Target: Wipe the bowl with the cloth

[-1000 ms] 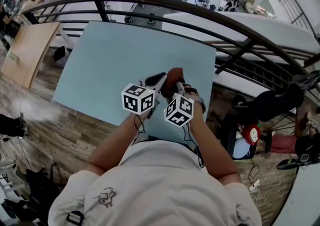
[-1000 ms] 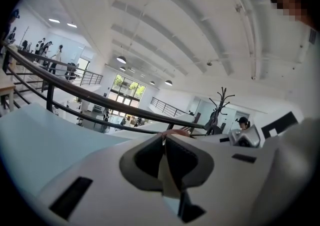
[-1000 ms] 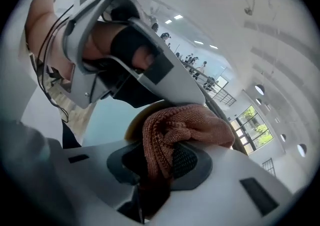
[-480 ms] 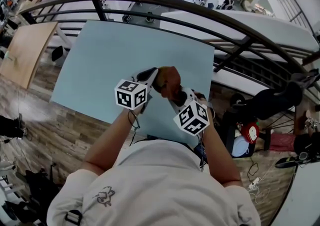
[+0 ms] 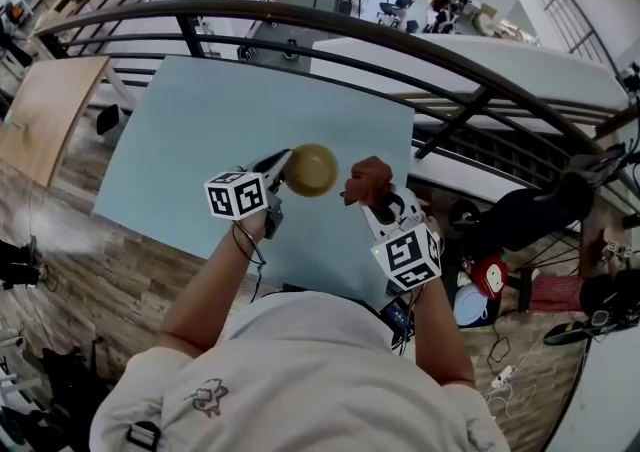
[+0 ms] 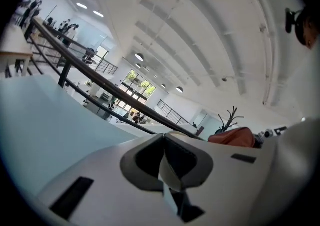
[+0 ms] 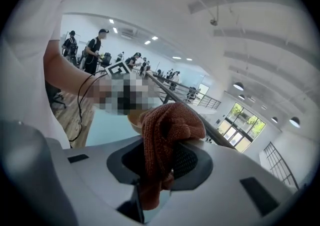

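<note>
**Held apart in mid-air**

Grips the tan bowl (image 5: 312, 170) by its rim in the left tongs (image 5: 283, 168), lifted over the light blue table (image 5: 190, 130). Pinches the rust-red cloth (image 5: 366, 180) in the right tongs (image 5: 376, 198), just beside the bowl yet clear of it: plain only from the head view. Shows, in the left gripper view alone, jaws clamped on a thin pale sliver, the bowl's wall edge-on, with the cloth a red lump off to the right. Shows, in the right gripper view alone, knit folds bunched between the jaws and spilling over them, a slice of bowl behind, and people (image 7: 95, 46) standing far back.
</note>
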A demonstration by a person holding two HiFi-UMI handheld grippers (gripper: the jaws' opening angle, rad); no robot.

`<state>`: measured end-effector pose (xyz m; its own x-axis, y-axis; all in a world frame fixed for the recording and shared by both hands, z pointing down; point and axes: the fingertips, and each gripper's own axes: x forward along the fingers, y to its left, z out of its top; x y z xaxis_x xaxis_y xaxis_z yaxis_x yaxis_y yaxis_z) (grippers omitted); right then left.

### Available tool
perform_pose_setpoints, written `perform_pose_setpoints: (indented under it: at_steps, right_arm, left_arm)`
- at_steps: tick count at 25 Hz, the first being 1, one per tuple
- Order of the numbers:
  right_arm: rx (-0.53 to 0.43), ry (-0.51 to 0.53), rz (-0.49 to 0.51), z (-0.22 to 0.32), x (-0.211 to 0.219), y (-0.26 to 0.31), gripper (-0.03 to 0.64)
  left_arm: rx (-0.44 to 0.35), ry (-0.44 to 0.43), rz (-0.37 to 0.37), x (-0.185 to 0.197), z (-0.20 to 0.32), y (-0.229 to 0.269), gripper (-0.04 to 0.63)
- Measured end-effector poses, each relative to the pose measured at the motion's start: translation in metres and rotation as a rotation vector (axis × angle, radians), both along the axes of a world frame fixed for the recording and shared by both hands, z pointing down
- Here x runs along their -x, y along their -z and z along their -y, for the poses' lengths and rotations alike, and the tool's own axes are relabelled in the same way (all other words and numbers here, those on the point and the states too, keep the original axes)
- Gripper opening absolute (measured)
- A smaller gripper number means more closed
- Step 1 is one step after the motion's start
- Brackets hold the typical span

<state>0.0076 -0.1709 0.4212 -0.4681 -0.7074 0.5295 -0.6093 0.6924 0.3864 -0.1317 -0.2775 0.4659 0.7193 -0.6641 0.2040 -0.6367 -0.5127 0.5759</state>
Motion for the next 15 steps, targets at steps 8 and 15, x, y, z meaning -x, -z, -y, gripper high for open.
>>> perform_pose_setpoints:
  at_steps: [8, 15]
  right_arm:
    - [0.006, 0.012, 0.087, -0.013, -0.051, 0.016, 0.112]
    - [0.020, 0.110, 0.140, -0.022, -0.056, 0.024, 0.112]
  left_arm:
    - [0.085, -0.059, -0.242, -0.046, -0.018, 0.015, 0.018]
    - [0.208, -0.151, -0.532, -0.091, -0.037, 0.028, 0.018]
